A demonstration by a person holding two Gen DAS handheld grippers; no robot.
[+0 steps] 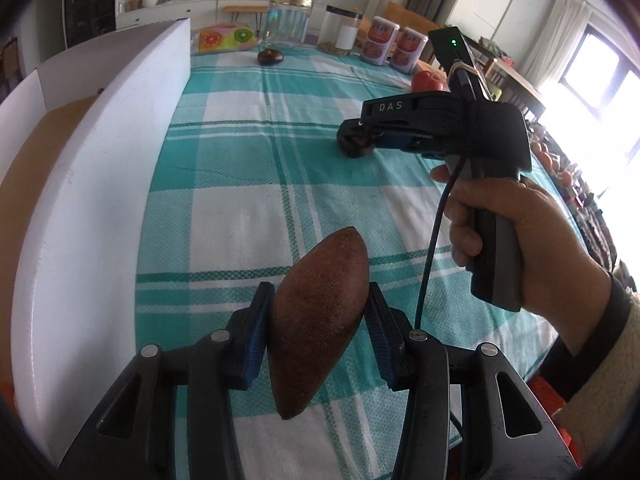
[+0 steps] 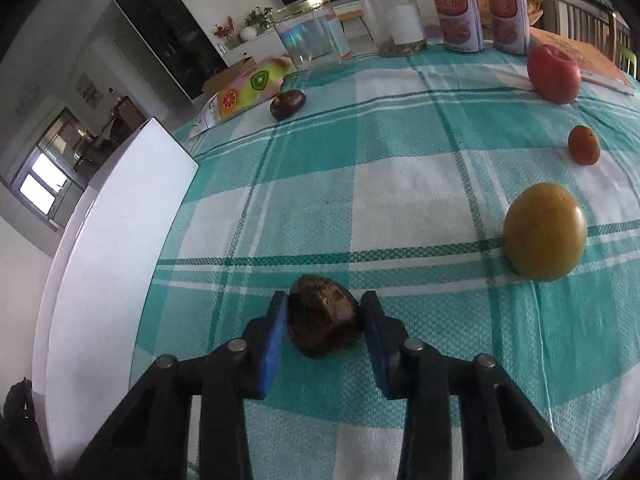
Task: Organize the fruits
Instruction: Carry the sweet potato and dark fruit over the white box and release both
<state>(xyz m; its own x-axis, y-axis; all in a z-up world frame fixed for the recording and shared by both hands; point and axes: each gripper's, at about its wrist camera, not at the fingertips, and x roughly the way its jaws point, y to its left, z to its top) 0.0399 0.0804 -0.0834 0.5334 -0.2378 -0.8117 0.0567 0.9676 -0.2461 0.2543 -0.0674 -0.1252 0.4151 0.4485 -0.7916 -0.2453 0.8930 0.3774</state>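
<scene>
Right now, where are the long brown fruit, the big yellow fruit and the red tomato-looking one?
long brown fruit (image 1: 316,320): left wrist view, middle of its skin between the pads.
big yellow fruit (image 2: 545,232): right wrist view, centre of its rounded side.
red fruit (image 2: 554,74): right wrist view, middle of its front.

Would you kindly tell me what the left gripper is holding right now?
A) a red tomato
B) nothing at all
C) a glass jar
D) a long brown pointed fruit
D: in the left wrist view, the left gripper is clamped on both sides of a long brown pointed fruit, lifted above the checked tablecloth.
</scene>
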